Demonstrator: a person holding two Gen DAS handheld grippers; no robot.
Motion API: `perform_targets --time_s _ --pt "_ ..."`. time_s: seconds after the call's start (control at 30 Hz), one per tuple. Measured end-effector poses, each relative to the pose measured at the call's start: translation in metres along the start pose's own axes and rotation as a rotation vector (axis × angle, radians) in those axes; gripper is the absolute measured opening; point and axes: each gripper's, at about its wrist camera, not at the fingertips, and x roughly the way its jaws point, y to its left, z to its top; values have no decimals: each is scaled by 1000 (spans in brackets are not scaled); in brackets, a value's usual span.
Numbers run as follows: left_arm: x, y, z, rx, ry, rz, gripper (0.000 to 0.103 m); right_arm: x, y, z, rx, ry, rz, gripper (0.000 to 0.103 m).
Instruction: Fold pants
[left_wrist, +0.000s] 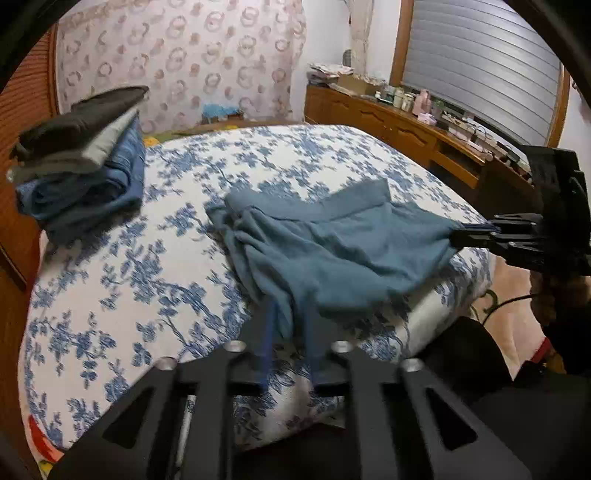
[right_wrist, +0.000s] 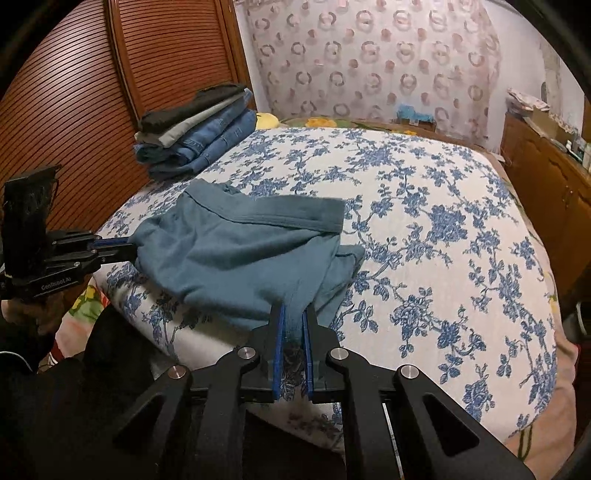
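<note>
Floral bedspread (right_wrist: 443, 221) is carrying the teal pants (right_wrist: 240, 258) just ahead of both claws, the right gripper (right_wrist: 293, 310) pinching a corner while the left gripper (left_wrist: 291, 314) is standing slightly parted, risking a slipped, skewed fold.

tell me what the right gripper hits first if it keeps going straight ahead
The teal pants: the right gripper already has their edge between its jaws, so it would push into that bunched fabric, then the floral bedspread.

Teal pants (right_wrist: 236, 258); white bedspread (right_wrist: 424, 229) with blue floral print; black claw (right_wrist: 293, 314), blue pads (right_wrist: 279, 332).
</note>
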Motion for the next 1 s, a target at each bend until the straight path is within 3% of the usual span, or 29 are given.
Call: perform_targets --time_s 0.03,0.1,0.13,0.2,0.3,0.73,1.0 --pt "-1 1 1 -2 -8 5 31 -1 0 0 1 -5 -3 11" --pt "-2 5 4 -16 -17 -4 53 -3 0 -1 1 -15 -14 13" --pt "-2 7 5 -25 -21 -9 58 -4 -1 -1 3 -20 -22 13" --pt "1 11 9 -37 -24 -19 70 -4 -4 -1 12 -27 -29 28" --pt "5 15 15 -48 -32 0 71 -1 -9 0 35 -30 -31 41" --pt "43 31 42 -65 -14 40 71 47 -26 19 138 -7 -32 43" --pt "66 35 48 -48 33 79 71 72 -18 31 96 3 -65 43"
